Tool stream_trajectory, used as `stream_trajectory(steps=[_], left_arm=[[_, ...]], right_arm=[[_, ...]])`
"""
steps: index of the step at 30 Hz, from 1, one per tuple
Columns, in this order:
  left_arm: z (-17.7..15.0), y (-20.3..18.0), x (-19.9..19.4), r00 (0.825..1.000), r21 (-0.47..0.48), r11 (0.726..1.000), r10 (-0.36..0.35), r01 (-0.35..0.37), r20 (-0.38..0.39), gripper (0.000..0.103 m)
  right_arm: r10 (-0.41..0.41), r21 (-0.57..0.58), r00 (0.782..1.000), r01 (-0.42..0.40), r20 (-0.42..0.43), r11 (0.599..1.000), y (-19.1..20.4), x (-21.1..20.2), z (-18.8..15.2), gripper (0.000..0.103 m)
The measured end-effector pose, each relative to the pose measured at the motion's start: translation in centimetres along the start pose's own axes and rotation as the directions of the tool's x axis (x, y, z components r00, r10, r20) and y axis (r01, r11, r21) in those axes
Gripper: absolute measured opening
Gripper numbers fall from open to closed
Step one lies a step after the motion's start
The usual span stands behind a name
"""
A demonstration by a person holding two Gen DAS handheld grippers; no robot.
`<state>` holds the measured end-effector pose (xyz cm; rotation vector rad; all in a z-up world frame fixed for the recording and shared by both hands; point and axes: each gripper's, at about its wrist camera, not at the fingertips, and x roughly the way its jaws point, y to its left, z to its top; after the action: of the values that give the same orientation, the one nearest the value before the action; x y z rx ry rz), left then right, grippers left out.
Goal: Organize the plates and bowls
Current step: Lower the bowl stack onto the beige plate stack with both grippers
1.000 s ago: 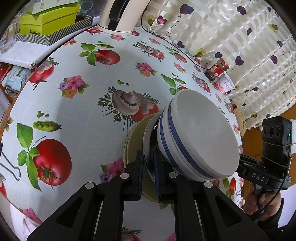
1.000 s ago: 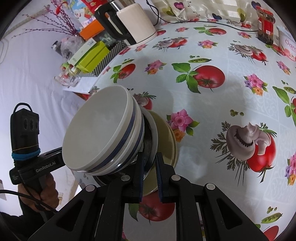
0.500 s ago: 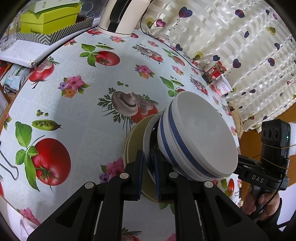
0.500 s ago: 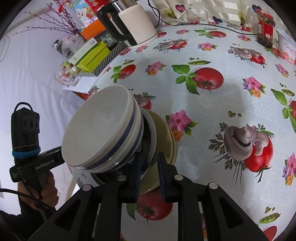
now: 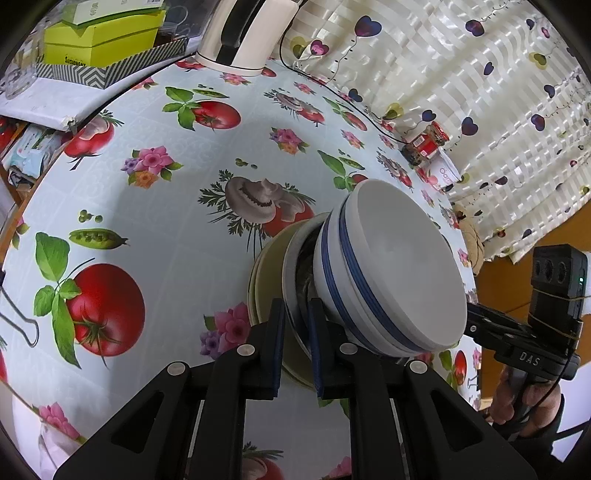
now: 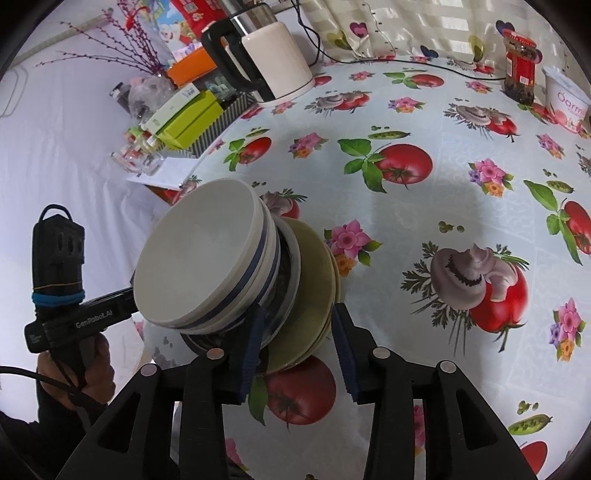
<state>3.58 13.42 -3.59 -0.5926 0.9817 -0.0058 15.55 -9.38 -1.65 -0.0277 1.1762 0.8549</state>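
the left gripper [image 5: 297,341] has its 2 fingers [image 5: 277,343] on both sides of the rim of a pale plate [image 5: 291,273], and they are opening just a little. the plate sits in a stack on the tablecloth [image 5: 166,206] with tomatoes, flowers and mushrooms on it, with a green plate [image 5: 264,280] under it and a white bowl with blue stripes [image 5: 391,269] on top. at the far side stand a white kettle [image 5: 247,33], a yellow-green box [image 5: 99,37] and a jar with a red label [image 5: 424,142], and at the right a hand [image 5: 524,398] holds the other black gripper [image 5: 532,332].
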Motion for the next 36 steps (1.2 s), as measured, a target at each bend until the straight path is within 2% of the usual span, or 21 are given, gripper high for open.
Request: stream_trajectory(steps=[15, 21, 36], left_arm=[[-1.7, -1.2, -1.9, 0.997, 0.017, 0.998, 0.061, -0.062, 0.044, 0.014], [-2.5, -1.7, -2.7, 0.995, 0.032, 0.996, 0.081, -0.083, 0.061, 0.015], [-4.2, -2.9, -4.3, 0.989, 0.071, 0.99, 0.112, -0.12, 0.1, 0.019]], right_arm=[[-0.075, -0.031, 0.995, 0.077, 0.065, 0.997, 0.7, -2.7, -2.4, 0.05], [-0.129, -0.085, 0.988, 0.136, 0.083, 0.987, 2.1, -3.3, -3.5, 0.051], [-0.164, -0.152, 0.98, 0.18, 0.113, 0.972, 4.7, -3.8, -5.0, 0.052]])
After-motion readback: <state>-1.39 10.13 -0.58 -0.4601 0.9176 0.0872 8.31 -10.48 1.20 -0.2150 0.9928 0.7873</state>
